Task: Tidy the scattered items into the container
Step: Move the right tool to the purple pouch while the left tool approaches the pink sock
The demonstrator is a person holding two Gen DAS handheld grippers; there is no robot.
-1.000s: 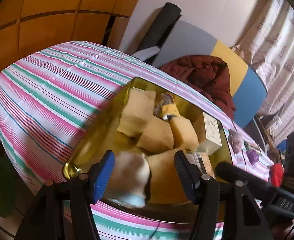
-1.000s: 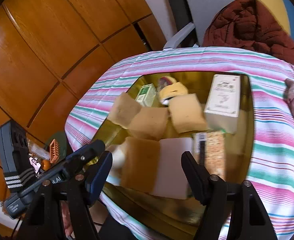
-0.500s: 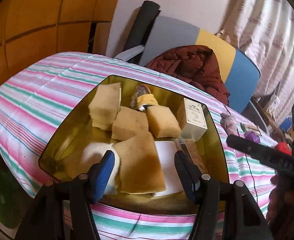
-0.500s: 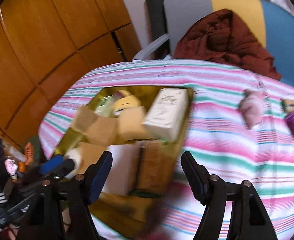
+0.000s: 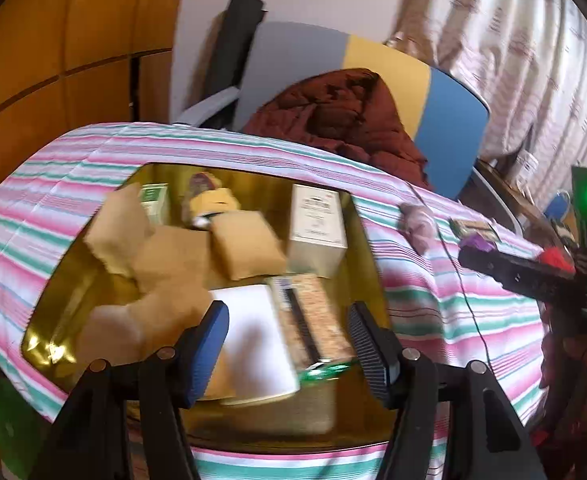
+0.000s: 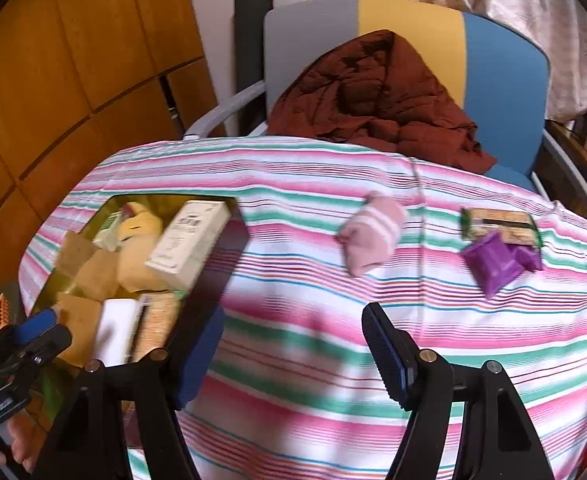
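Observation:
A gold tray (image 5: 367,236) (image 6: 235,216) sits on the striped tablecloth and holds several tan sponges (image 5: 245,244), a white box (image 5: 317,220), a yellow item (image 5: 213,200) and a snack bar (image 5: 309,320). My left gripper (image 5: 287,344) is open and empty over the tray's near edge. My right gripper (image 6: 293,352) is open and empty above bare cloth right of the tray. Loose on the cloth lie a pink sock (image 6: 369,236) (image 5: 417,220), a purple packet (image 6: 497,260) and a green-edged snack bar (image 6: 497,224).
A grey, yellow and blue chair (image 6: 409,40) with a dark red jacket (image 6: 373,92) stands behind the table. Wooden panels (image 6: 53,60) line the left. The right gripper's body (image 5: 533,276) shows at the right of the left wrist view.
Both views have swung right. The right gripper has left the tray and now hangs over the open cloth facing the loose sock and packets. The left gripper has shifted right along the tray.

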